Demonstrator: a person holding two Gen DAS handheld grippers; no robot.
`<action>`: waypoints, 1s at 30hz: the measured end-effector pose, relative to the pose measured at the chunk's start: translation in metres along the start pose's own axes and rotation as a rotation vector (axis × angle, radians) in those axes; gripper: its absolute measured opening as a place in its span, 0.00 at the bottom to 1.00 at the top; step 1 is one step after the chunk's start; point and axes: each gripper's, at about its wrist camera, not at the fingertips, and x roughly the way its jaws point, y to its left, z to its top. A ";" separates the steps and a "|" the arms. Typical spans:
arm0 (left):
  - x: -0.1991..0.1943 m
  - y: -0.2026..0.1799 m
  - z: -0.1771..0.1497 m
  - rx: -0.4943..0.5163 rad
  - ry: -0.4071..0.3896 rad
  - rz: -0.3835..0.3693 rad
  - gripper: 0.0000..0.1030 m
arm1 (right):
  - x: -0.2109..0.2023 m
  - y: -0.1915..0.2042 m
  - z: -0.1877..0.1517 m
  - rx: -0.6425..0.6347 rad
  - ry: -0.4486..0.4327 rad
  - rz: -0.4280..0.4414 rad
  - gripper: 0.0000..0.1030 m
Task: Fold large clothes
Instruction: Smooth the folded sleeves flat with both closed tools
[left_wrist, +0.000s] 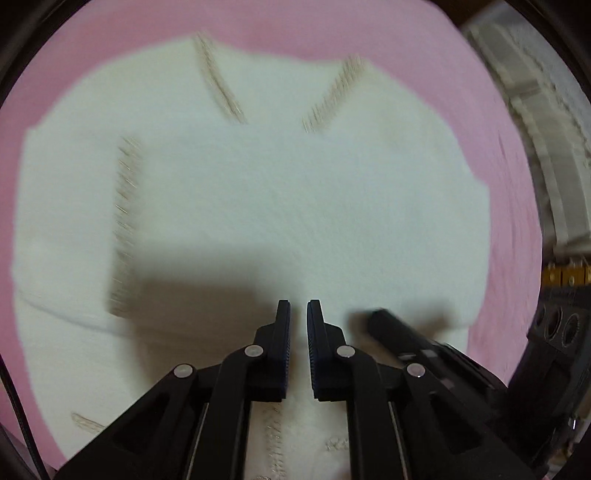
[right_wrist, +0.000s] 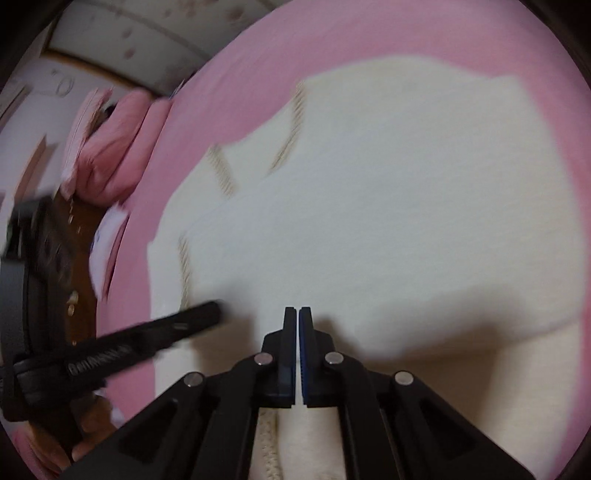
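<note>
Beneath both tongs (left_wrist: 298, 306) (right_wrist: 297, 312) — white garment (left_wrist: 295, 192) (right_wrist: 388, 221), partly folded

Showing motion blur in both wrist views, worst toward the rims. Bending hard at the fisheye edges, vignetting black. Casting soft gripper shadows onto the white garment (left_wrist: 295, 206). Lighting evenly, dimly, without glare.

The big white folded knit garment with beige stitched lines (left_wrist: 295, 206) is the landmark. All around it lies bare flat pink bed sheet (left_wrist: 509, 236), open on the far side and both sides. Past the sheet on one side, pink pillows (right_wrist: 122, 147) and a brown wooden board (right_wrist: 83, 266) block the way. Just above the garment's near edge, the two black grippers sit close beside each other
</note>
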 end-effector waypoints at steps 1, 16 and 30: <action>0.011 0.001 -0.001 -0.003 0.037 0.015 0.02 | 0.007 0.001 -0.002 -0.023 0.031 -0.017 0.00; -0.012 0.115 0.027 -0.150 -0.015 0.152 0.01 | -0.113 -0.170 0.013 0.199 -0.114 -0.595 0.00; -0.010 0.017 0.042 -0.253 -0.070 -0.139 0.02 | -0.019 -0.061 0.004 0.187 0.005 0.136 0.00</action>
